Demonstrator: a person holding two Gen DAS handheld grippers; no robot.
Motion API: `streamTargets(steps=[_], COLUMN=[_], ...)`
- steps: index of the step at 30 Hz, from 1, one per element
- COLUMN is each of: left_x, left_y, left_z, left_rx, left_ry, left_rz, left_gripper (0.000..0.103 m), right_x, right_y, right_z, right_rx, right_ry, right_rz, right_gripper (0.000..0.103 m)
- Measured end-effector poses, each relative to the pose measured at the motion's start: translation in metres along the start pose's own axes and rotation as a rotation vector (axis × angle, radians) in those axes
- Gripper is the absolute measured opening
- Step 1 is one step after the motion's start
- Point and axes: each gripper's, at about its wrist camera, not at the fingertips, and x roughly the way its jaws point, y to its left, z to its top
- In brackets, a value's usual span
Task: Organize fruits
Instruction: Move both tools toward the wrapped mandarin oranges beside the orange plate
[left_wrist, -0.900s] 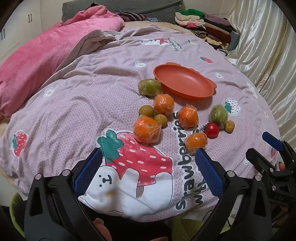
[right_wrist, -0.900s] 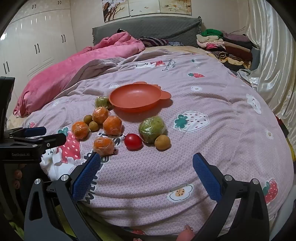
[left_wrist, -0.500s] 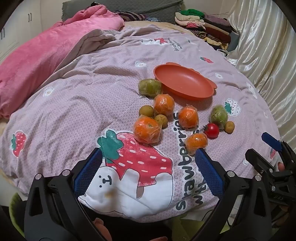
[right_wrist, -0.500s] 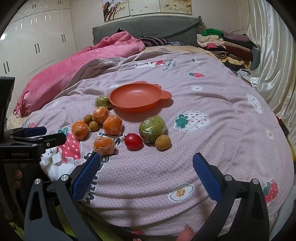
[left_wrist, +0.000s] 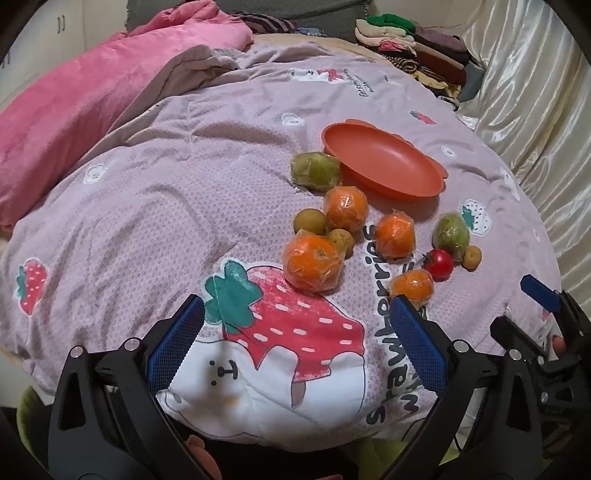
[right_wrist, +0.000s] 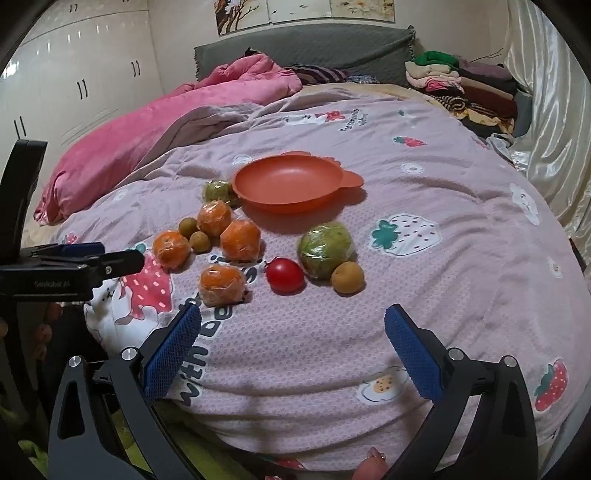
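Note:
Loose fruit lies on a pink strawberry-print quilt (left_wrist: 155, 206) in front of an empty orange plate (left_wrist: 384, 162) (right_wrist: 291, 184). Several plastic-wrapped oranges cluster together, the nearest orange (left_wrist: 312, 264) left of centre and another orange (right_wrist: 221, 282) by the red tomato (right_wrist: 285, 275) (left_wrist: 439, 263). Two wrapped green fruits (left_wrist: 316, 170) (right_wrist: 325, 248) and a few small brown fruits (right_wrist: 347, 277) lie among them. My left gripper (left_wrist: 295, 317) stands open short of the nearest orange. My right gripper (right_wrist: 291, 325) is open too, short of the tomato, nothing between its pads.
A pink blanket (right_wrist: 155, 147) is bunched at the left and back. Folded clothes (right_wrist: 465, 85) are stacked at the far right beside a shiny cream curtain (left_wrist: 535, 103). White wardrobes (right_wrist: 74, 74) line the left wall. The bed's near edge curves under both grippers.

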Motion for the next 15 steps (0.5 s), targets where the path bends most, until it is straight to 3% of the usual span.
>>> streamTargets(steps=[8,11,15], left_x=[0.015,0.025,0.034], left_y=[0.003,0.005,0.004], left_z=[0.016,0.020,0.026], left_rx=[0.039,0.045,0.072], left_ry=[-0.003,0.044,0.062], left_rz=[-0.018,-0.024,-0.038], left_gripper=[0.094,0.093,0.079], right_x=[0.015,0.023,0.034], right_y=[0.014,0.019,0.024], right_z=[0.002,0.004,0.009], right_rx=[-0.026,-0.036,-0.047], right_ry=[0.037,0.060,0.079], right_rz=[0.054,0.075,0.087], right_gripper=[0.099,0.099,0.099])
